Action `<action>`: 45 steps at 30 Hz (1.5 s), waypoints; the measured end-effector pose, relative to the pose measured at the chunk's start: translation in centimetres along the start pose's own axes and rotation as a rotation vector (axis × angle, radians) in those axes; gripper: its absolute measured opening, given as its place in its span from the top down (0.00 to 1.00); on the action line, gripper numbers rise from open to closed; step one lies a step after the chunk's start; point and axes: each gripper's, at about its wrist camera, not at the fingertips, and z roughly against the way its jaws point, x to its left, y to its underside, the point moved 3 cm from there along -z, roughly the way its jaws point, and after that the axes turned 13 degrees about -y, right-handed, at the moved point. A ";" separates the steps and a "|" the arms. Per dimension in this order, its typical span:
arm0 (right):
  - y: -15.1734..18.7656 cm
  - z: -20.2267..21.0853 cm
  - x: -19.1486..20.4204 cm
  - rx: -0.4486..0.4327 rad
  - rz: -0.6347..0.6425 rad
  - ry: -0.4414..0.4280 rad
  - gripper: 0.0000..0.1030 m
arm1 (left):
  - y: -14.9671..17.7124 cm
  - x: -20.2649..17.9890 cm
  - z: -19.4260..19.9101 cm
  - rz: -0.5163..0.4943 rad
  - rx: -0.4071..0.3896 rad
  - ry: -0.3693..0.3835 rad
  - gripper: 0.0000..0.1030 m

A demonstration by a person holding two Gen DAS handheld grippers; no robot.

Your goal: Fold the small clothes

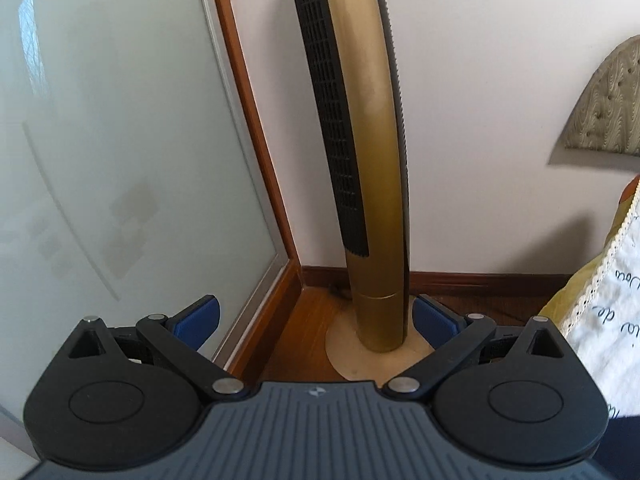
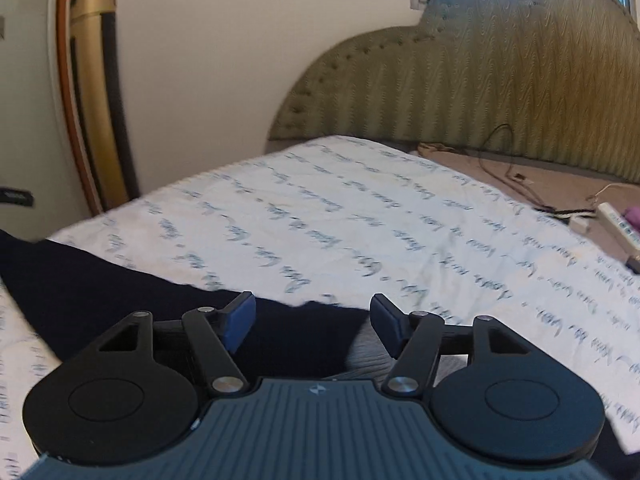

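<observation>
A dark navy garment point(image 2: 120, 292) lies spread on the white quilt with blue script point(image 2: 360, 220), reaching from the left edge to under my right gripper point(image 2: 313, 322). That gripper stands open just above the garment's far edge, its blue pads point(image 2: 240, 320) apart and pressing on nothing. A grey ribbed bit of cloth point(image 2: 368, 350) shows by its right finger. My left gripper point(image 1: 316, 320) is wide open and empty, off the bed's side and pointing at the floor corner; no garment lies between its fingers.
A gold tower fan point(image 1: 368, 160) stands on the wooden floor point(image 1: 304, 336) in the corner beside a frosted glass door point(image 1: 120, 140). The quilt's lace edge point(image 1: 600, 312) hangs at right. At the bed's head are a padded headboard point(image 2: 500, 80), cables point(image 2: 504, 168) and a white remote point(image 2: 618, 232).
</observation>
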 end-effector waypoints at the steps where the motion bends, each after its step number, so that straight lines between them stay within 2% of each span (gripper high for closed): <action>1: 0.1 0.4 0.5 -0.008 -0.009 -0.020 0.35 | 0.1 0.2 0.1 -0.002 -0.001 0.002 0.00; 8: 1.1 2.4 4.9 -0.011 0.027 -0.088 0.34 | 0.7 1.3 0.9 -0.015 0.004 0.024 0.00; 15: 2.1 3.6 8.1 0.002 0.067 -0.124 0.31 | 2.7 1.8 4.7 -0.031 0.022 0.072 0.00; 19: 2.7 3.9 9.2 0.018 0.074 -0.138 0.31 | 4.1 1.5 7.2 -0.049 0.042 0.130 0.00; 21: 3.0 4.1 9.5 0.022 0.076 -0.140 0.31 | 4.8 1.7 8.4 -0.031 0.070 0.182 0.00; 23: 3.4 4.2 9.7 0.027 0.073 -0.144 0.30 | 5.5 2.1 9.4 0.009 0.119 0.262 0.00; 28: 4.1 4.3 9.9 0.039 0.061 -0.152 0.28 | 7.5 2.5 9.7 0.132 0.331 0.462 0.00; 31: 4.6 4.2 10.0 0.047 0.055 -0.156 0.27 | 8.9 2.0 8.7 0.232 0.427 0.526 0.00; 34: 4.9 4.3 10.0 0.049 0.047 -0.157 0.27 | 9.3 2.0 7.8 0.328 0.433 0.525 0.01; 38: 5.3 4.5 9.8 0.046 0.048 -0.152 0.26 | 9.2 2.0 7.3 0.463 0.425 0.606 0.01; 41: 5.5 4.5 9.3 0.045 0.024 -0.146 0.26 | 8.9 2.1 6.2 0.552 0.423 0.639 0.01; 43: 5.8 4.4 9.1 0.046 0.007 -0.149 0.26 | 8.6 1.8 5.6 0.593 0.412 0.637 0.01; 45: 6.1 4.4 9.0 0.050 -0.001 -0.153 0.26 | 8.2 1.4 5.2 0.601 0.396 0.617 0.07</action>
